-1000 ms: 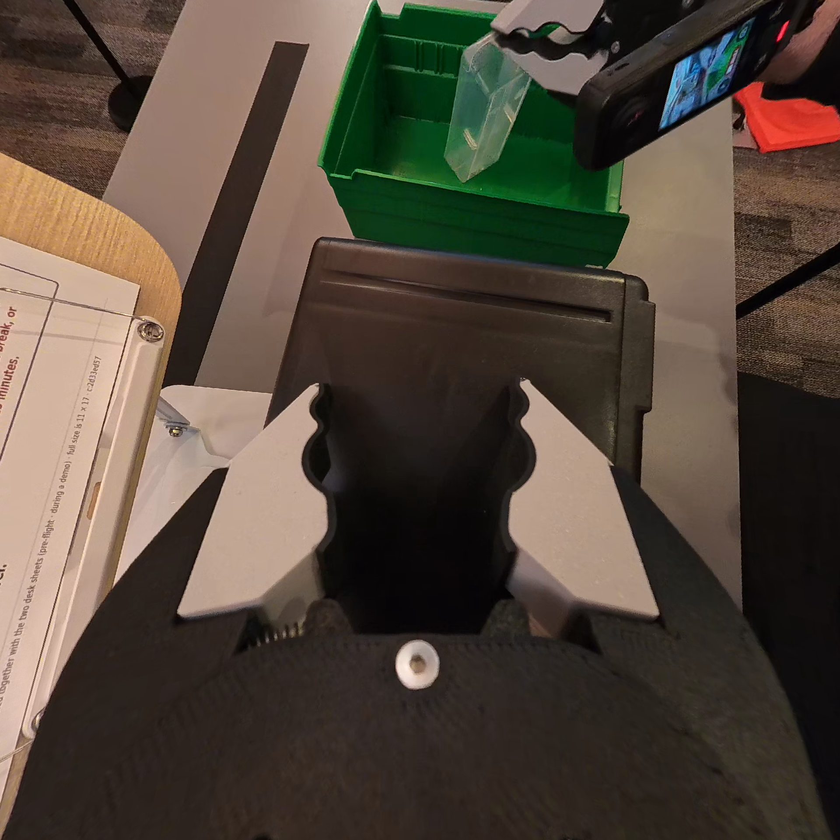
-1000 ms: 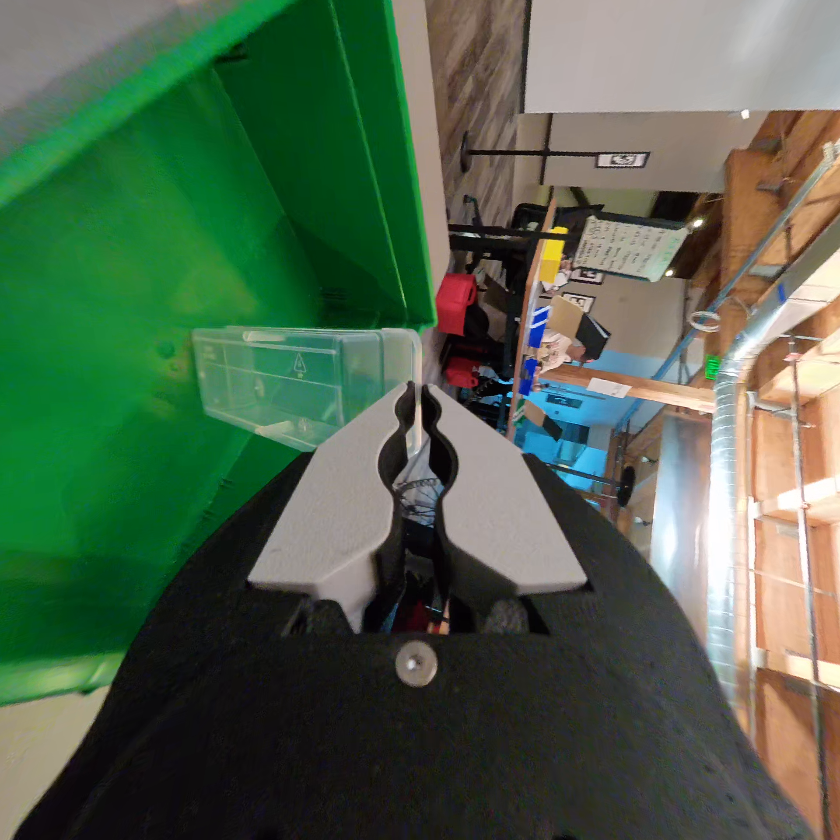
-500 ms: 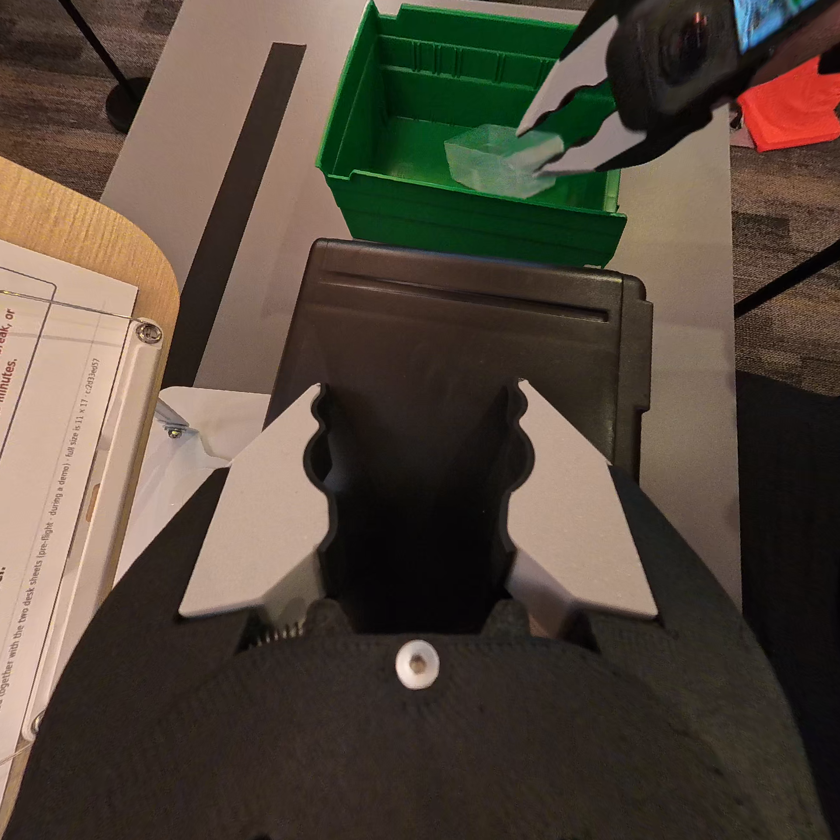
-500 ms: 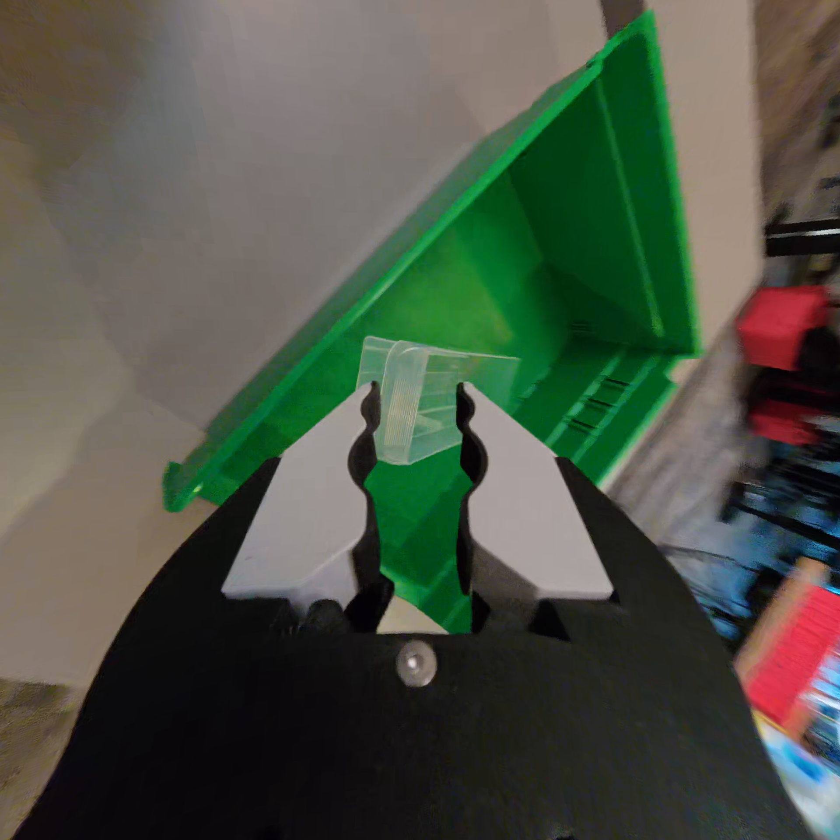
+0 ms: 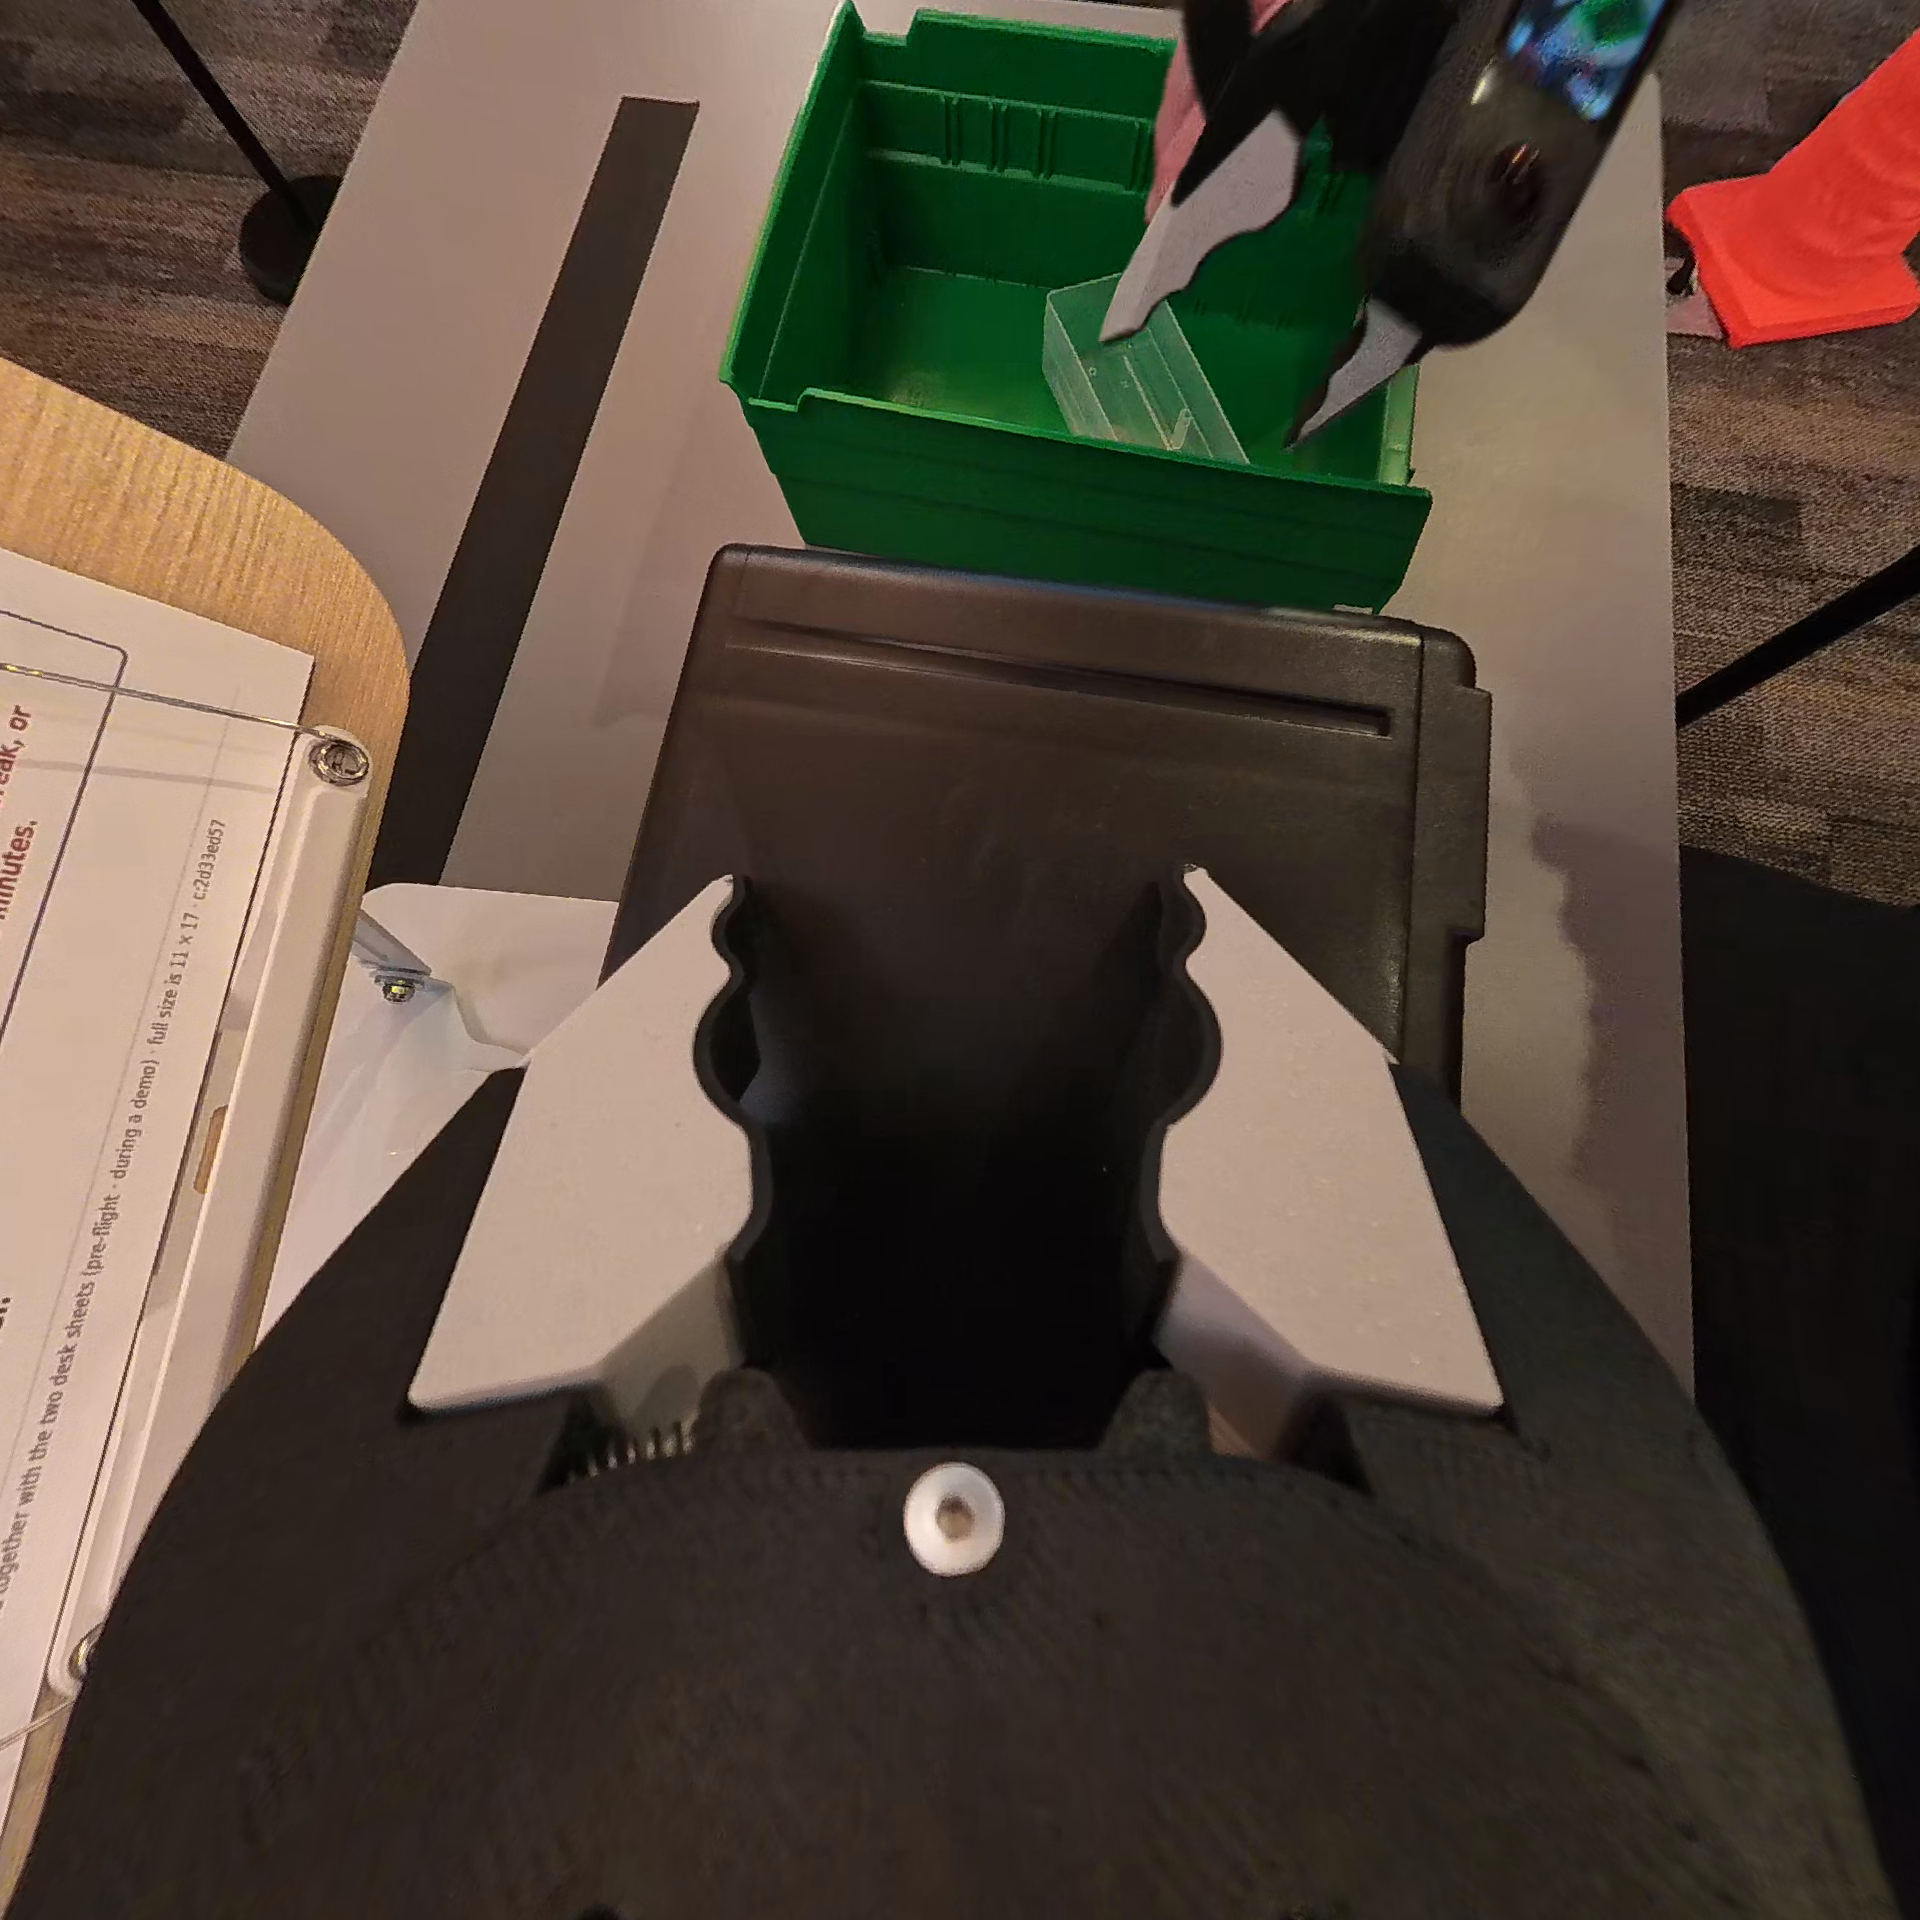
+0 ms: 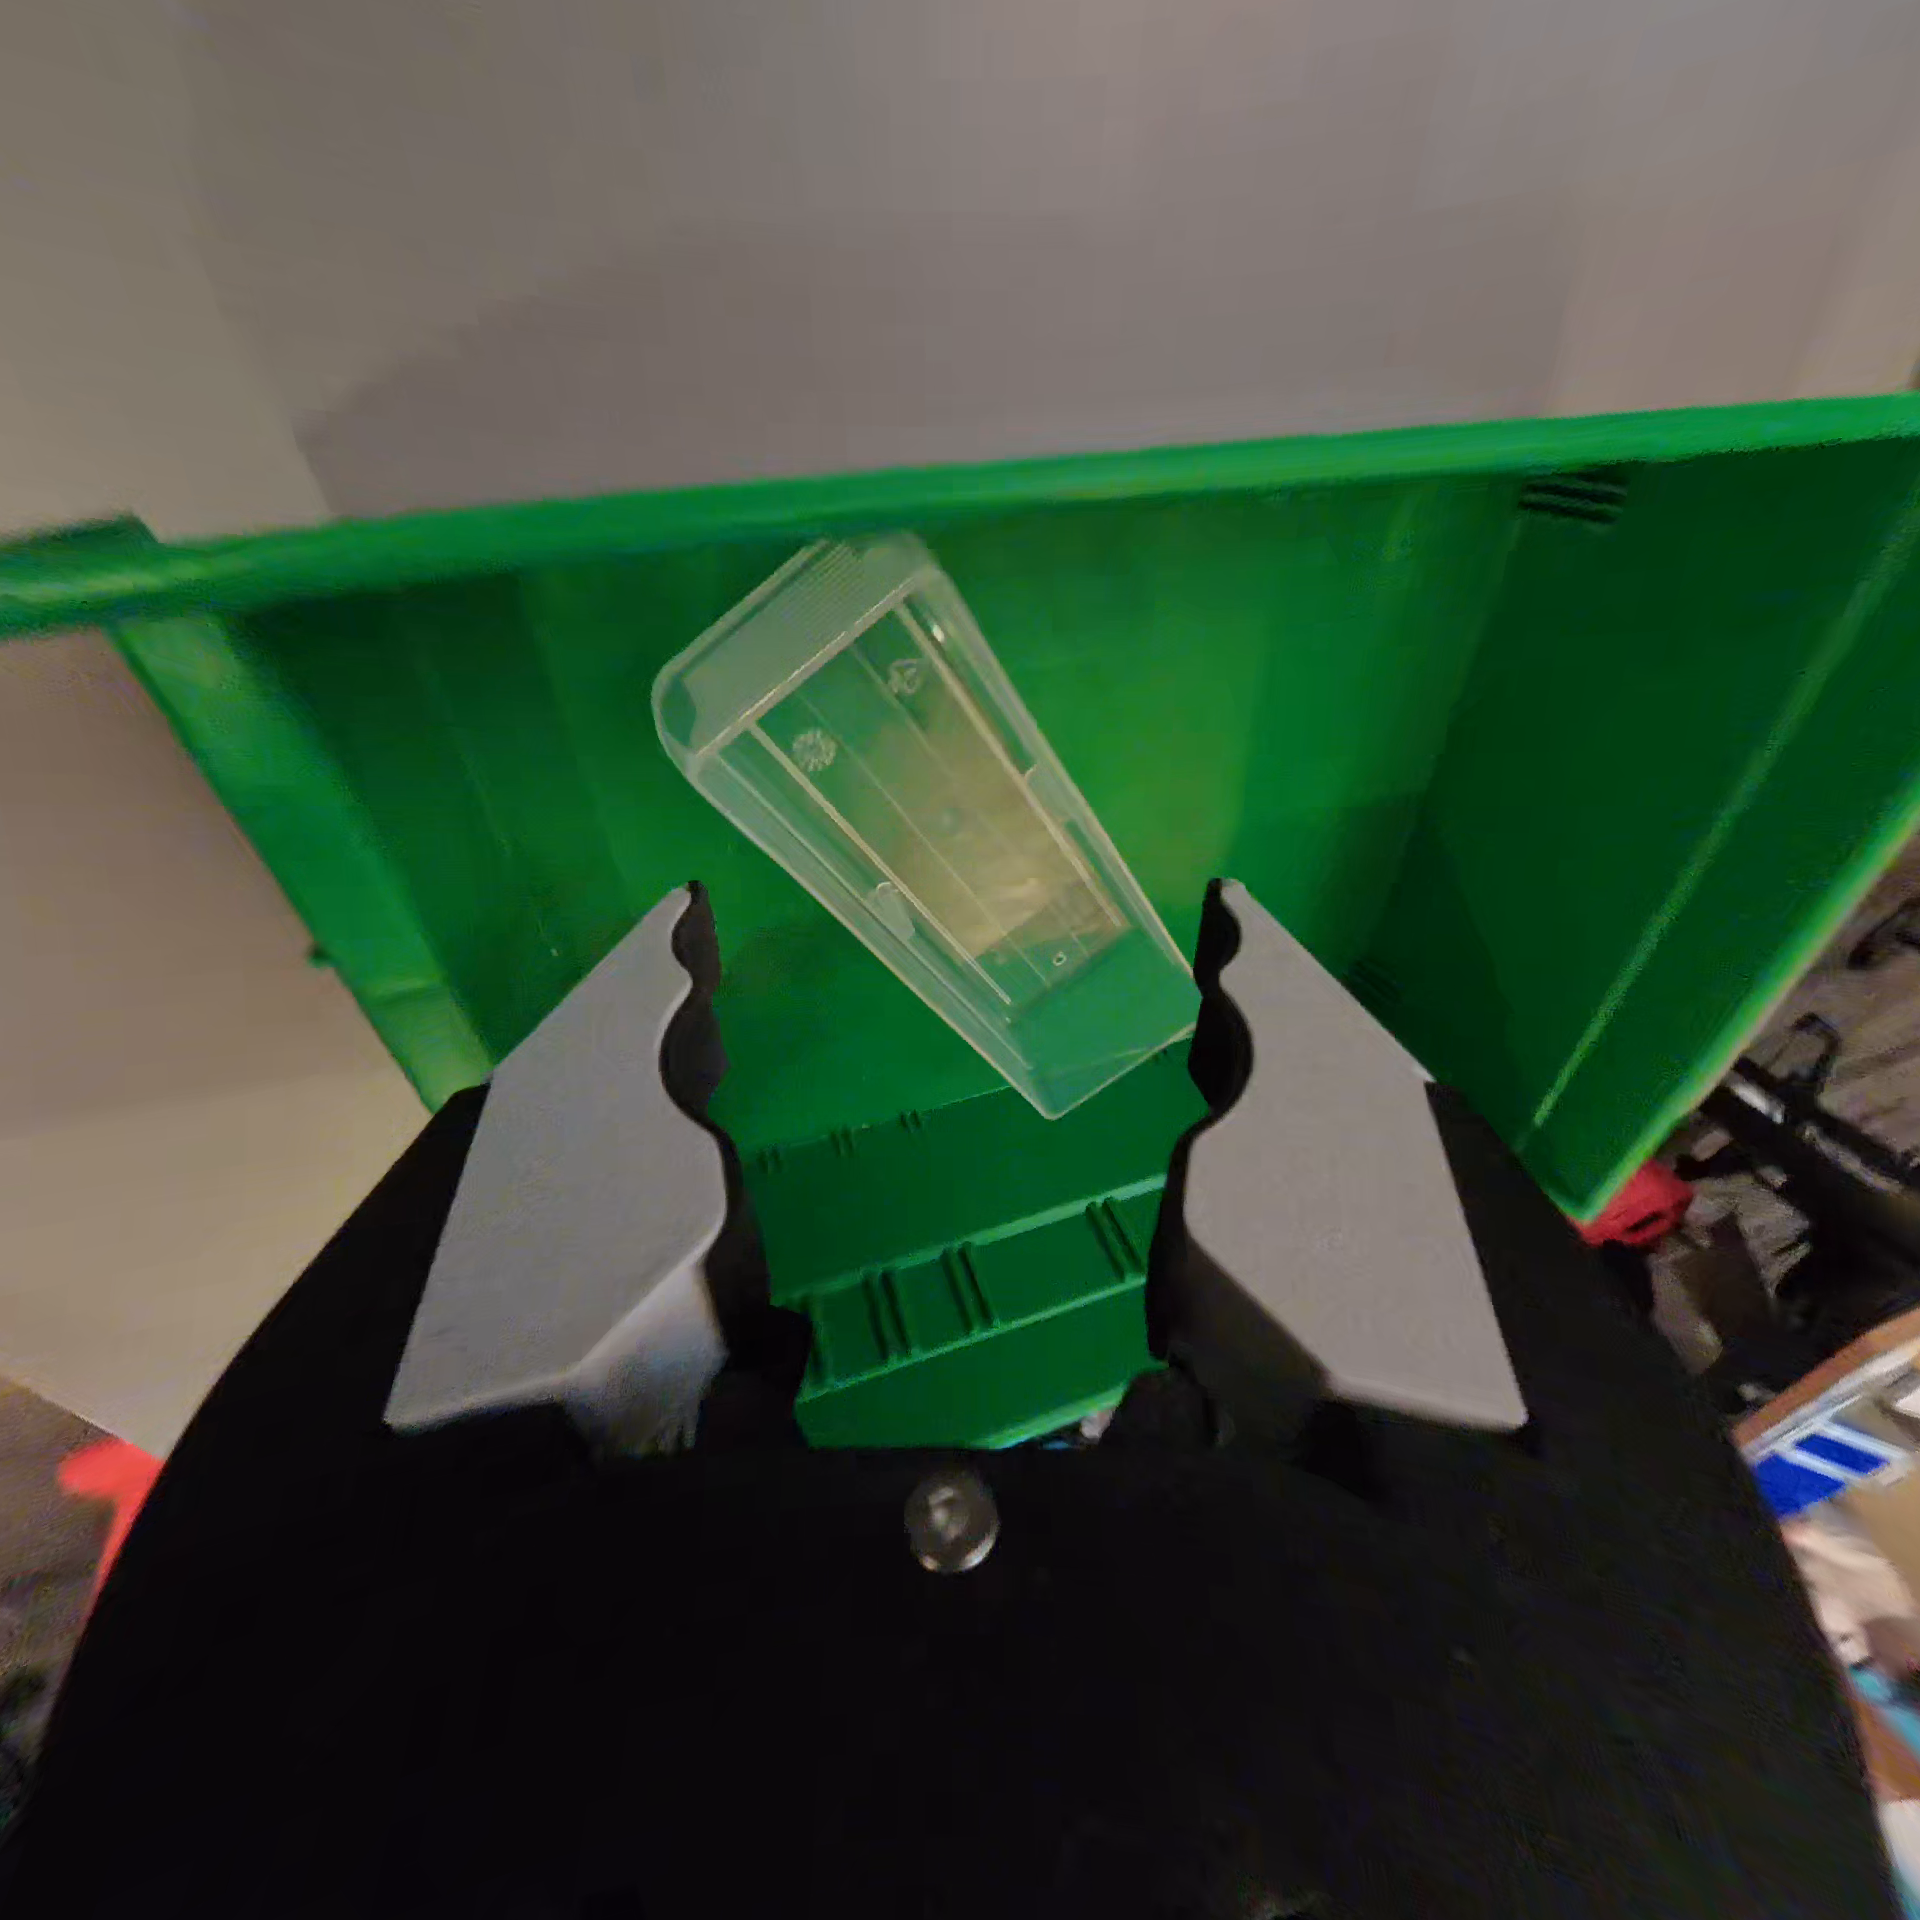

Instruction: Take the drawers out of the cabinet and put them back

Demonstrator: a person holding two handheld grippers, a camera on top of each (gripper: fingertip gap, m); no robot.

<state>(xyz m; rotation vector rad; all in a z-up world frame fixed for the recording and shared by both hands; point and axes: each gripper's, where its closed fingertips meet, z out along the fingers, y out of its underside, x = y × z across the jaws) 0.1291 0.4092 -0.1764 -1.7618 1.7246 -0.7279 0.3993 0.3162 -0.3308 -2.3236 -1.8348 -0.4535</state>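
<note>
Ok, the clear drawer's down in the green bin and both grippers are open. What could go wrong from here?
1. The clear drawer lies loose and slanted in the green bin; regrasping it at that angle with the right gripper may let it slip or twist.
2. The bin sits right against the black cabinet, so a push could shift either.
3. The left gripper hangs open over the cabinet without holding it.

Green bin (image 5: 935, 499) walls hem the clear drawer (image 6: 914, 821); top open.
</note>
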